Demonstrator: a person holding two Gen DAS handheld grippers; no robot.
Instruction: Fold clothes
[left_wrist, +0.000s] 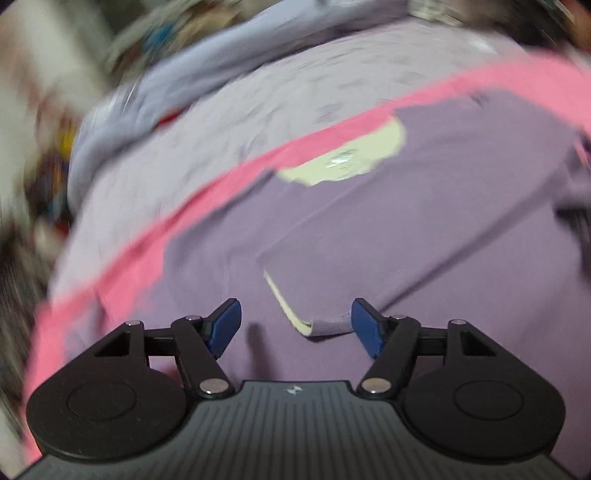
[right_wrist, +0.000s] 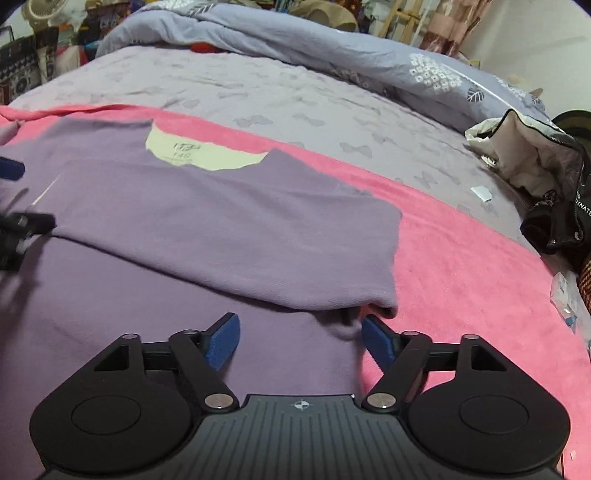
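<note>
Two black grippers with blue pads gape wide, gripping nothing; left gripper (left_wrist: 295, 328) hovers over the purple fleece top (right_wrist: 207, 221), right gripper (right_wrist: 299, 343) at its edge; top lies on a pink blanket (right_wrist: 461, 266) across the bed's near edge, sleeve folded across.

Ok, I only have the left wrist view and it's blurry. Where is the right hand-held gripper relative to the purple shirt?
Observer: The right hand-held gripper is open and straddles the right side edge of the purple shirt, just below the folded-over sleeve.
Operator: Anything on the bed further right?
Observer: Yes, a black bag sits on the lilac sheet, beyond the pink blanket.
</note>
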